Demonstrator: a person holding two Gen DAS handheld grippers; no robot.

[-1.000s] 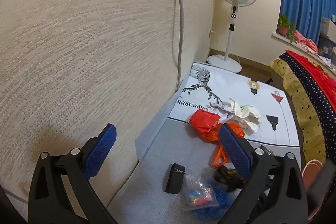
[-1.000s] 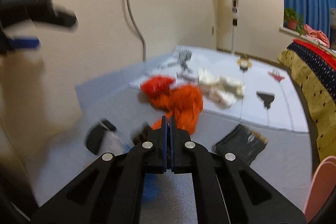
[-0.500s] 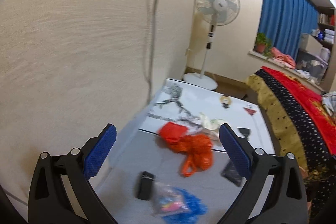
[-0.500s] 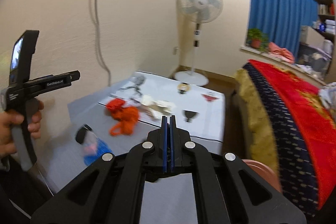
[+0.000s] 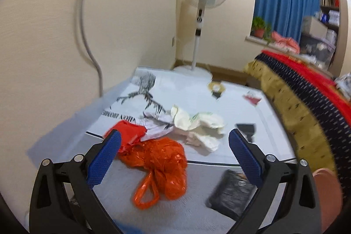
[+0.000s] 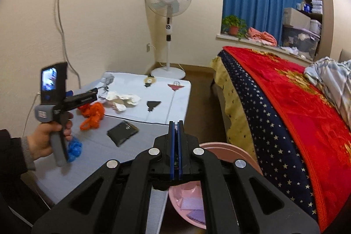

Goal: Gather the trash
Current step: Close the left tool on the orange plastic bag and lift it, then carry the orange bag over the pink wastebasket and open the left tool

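While trash litters the tabletop [image 5: 153, 209], both tongs hang above it, one wide open, one closed.

Left wrist view: the left tongs [image 5: 174, 157] gape empty over an orange bag [image 5: 162, 163], with crumpled paper [image 5: 197, 126] behind and a black packet [image 5: 232, 196] at right. Right wrist view: the right tongs [image 6: 174, 142] are pressed together, holding nothing, above a pink bin [image 6: 228, 150] beside the bed [image 6: 296, 106]; a hand [image 6: 46, 137] holds the left tool.

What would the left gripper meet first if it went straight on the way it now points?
Most likely the orange plastic bag. The left gripper has its jaws open and aims down at the mat, with the bag centred between its fingers; nothing shows in front of it. Depth is hard to judge here.
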